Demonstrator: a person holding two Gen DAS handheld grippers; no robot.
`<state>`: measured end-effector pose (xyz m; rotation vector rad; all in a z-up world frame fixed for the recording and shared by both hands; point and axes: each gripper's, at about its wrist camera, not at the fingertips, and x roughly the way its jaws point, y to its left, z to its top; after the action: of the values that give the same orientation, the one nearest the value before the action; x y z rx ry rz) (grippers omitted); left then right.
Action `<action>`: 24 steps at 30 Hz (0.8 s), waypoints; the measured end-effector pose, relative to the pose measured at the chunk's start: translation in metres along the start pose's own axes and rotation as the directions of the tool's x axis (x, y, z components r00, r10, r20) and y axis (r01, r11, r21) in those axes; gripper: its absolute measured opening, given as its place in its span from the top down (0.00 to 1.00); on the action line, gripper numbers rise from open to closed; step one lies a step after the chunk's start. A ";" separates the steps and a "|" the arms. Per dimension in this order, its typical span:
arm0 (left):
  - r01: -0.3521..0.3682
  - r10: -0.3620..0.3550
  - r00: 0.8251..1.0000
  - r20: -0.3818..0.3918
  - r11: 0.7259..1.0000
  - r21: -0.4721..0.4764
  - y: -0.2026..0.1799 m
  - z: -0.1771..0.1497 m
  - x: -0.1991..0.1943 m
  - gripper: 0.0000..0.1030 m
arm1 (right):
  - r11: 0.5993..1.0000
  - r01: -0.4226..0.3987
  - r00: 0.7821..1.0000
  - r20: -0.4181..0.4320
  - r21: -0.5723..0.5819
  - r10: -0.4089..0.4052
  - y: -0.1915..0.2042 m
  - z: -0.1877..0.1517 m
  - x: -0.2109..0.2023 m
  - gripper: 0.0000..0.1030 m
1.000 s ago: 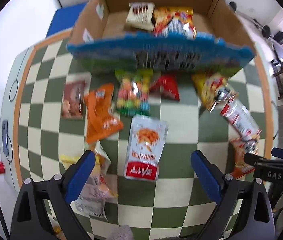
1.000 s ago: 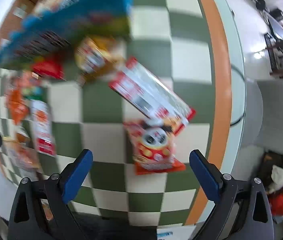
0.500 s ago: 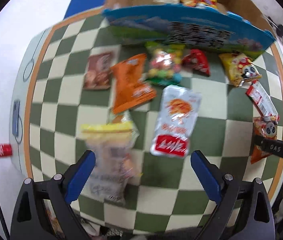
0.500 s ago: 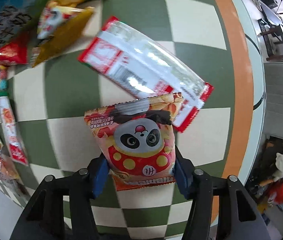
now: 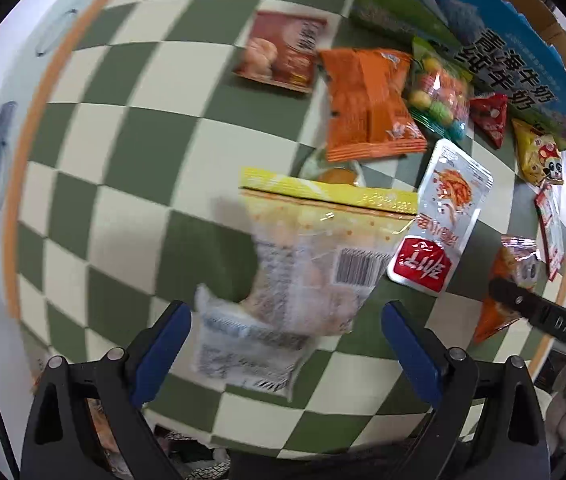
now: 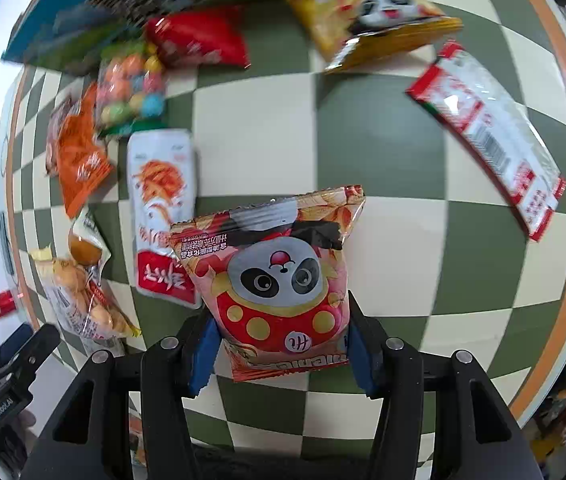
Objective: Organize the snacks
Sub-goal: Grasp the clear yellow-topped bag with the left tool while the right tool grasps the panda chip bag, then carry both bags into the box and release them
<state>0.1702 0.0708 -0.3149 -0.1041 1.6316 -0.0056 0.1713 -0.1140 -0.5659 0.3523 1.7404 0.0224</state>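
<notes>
The green-and-cream checkered counter (image 5: 131,152) fills both views, its orange border curving along the left edge of the left wrist view. A cardboard box with a blue printed side (image 5: 495,44) sits at the upper right of that view, and the loose snacks lie in front of it. Largest among them is a clear bag with a yellow top strip (image 5: 315,256), at the lower centre between the left tool's (image 5: 287,352) blue pads, which stand wide apart and do not touch it (the bag is blurred). Just right of it lies a white pouch with a red label (image 5: 439,220), and above it an orange packet (image 5: 367,104), with a brown packet (image 5: 283,52) at the upper centre. In the right wrist view a long red-and-white packet (image 6: 491,136) slants down the right side and a yellow panda bag (image 6: 375,12) lies at the top. The right tool (image 6: 279,350), at the bottom centre, is clamped on the lower end of a red panda bag (image 6: 279,272), one pad pressing each side.
</notes>
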 end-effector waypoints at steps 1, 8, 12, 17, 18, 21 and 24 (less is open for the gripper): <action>0.011 -0.011 1.000 -0.011 1.000 0.008 -0.002 0.002 0.005 0.05 | 1.000 0.006 1.000 -0.003 -0.011 -0.006 0.006 -0.002 0.003 0.44; 0.045 -0.044 0.999 -0.032 0.999 0.026 -0.007 0.012 0.033 0.51 | 0.998 0.044 0.999 -0.015 -0.051 -0.045 0.017 -0.013 -0.003 0.44; 0.019 -0.019 1.000 -0.004 0.999 0.031 -0.006 0.011 0.029 0.59 | 0.998 0.042 0.999 -0.014 -0.046 -0.042 0.022 -0.006 0.001 0.44; 0.001 -0.002 0.999 0.039 1.000 0.028 -0.009 0.009 0.014 0.65 | 0.999 0.023 1.000 -0.011 -0.033 -0.024 0.014 -0.003 -0.013 0.44; 0.002 -0.004 0.999 0.048 1.000 0.028 -0.010 0.008 0.009 0.65 | 0.999 0.018 1.000 -0.009 -0.031 -0.019 0.013 -0.003 -0.014 0.44; 0.017 -0.019 0.997 0.079 0.999 0.027 -0.015 0.009 -0.009 0.65 | 1.000 -0.006 1.000 -0.007 -0.018 0.006 0.009 -0.003 -0.019 0.44; 0.040 -0.044 0.992 0.116 0.999 0.036 -0.021 0.006 -0.033 0.65 | 0.999 -0.038 0.999 -0.002 -0.008 0.038 0.006 -0.004 -0.026 0.44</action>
<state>0.1790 0.0527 -0.2812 -0.1105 1.5115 -0.0585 0.1731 -0.1141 -0.5391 0.3791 1.7353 0.0575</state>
